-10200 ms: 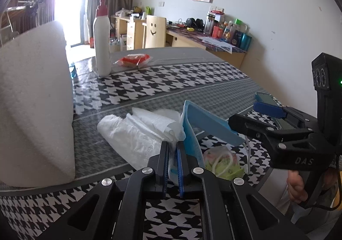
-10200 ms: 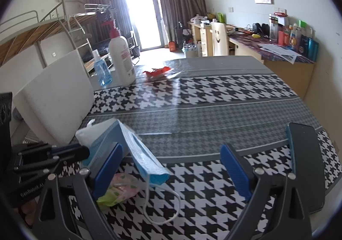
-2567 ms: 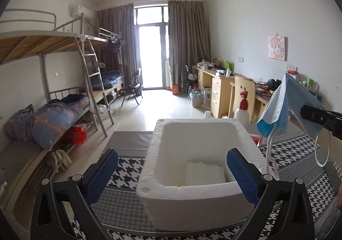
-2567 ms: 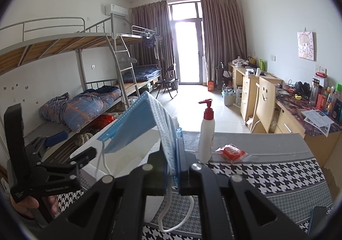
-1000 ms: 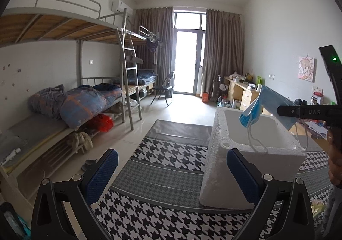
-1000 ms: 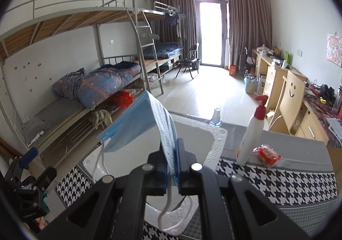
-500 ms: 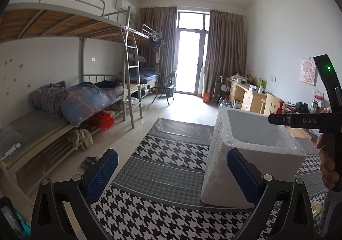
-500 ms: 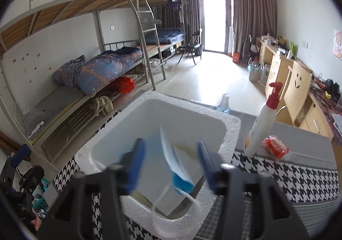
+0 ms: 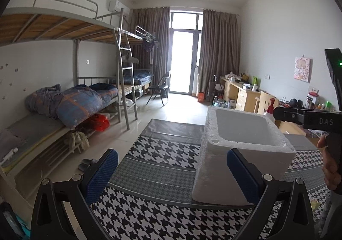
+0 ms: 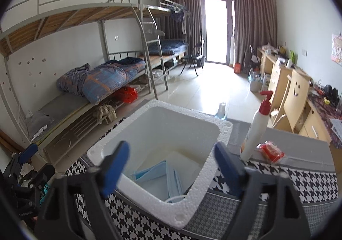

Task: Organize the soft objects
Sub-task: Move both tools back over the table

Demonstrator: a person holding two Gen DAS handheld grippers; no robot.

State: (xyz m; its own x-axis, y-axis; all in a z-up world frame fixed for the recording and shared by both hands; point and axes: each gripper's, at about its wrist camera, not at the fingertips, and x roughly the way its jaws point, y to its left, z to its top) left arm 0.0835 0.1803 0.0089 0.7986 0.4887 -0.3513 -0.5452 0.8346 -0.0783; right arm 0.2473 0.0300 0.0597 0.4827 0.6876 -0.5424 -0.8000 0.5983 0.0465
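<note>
Right gripper [image 10: 171, 167] spread wide above foam box [image 10: 222, 131], blue mask [image 10: 158, 176] inside, left gripper [image 9: 171, 171] likewise agape, empty.

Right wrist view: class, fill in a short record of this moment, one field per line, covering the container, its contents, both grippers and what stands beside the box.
container: white foam box, open top, on the houndstooth table
contents: blue face mask lying on the box floor
right gripper: open, empty, above the box
left gripper: open, empty
beside box: pump bottle upright; red packet next to it
</note>
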